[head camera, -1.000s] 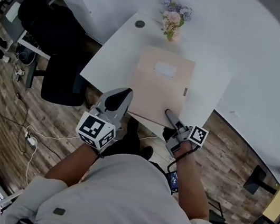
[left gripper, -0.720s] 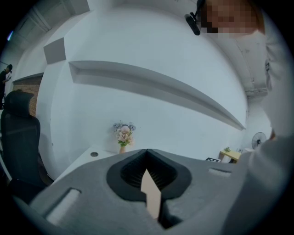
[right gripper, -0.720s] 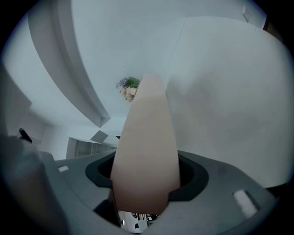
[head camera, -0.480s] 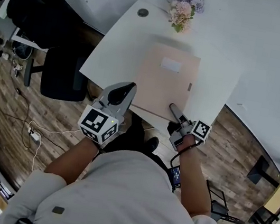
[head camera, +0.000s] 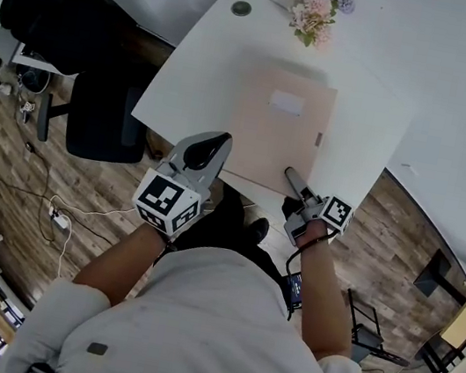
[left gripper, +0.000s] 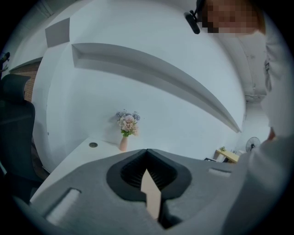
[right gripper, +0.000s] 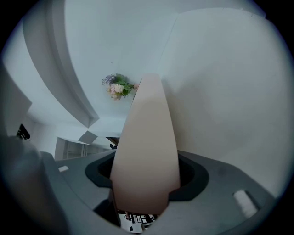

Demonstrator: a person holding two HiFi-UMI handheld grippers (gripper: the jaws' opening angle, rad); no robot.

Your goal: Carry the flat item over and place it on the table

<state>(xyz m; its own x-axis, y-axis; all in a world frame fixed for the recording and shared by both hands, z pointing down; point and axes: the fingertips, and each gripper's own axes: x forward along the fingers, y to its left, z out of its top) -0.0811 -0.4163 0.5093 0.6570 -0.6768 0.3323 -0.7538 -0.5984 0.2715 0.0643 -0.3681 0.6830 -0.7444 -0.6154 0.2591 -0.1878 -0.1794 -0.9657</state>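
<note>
Tan board over white table

Thin, flat, rectangular tan board with a white label near its far edge and a small dark mark by its right edge. It sits roughly level over the middle of the white table, with its near edge at the table's front edge. Can't tell if it touches the tabletop.

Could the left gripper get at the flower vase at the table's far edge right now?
Probably not: the left gripper is shut on the flat board, and the vase stands beyond the board's far edge.
</note>
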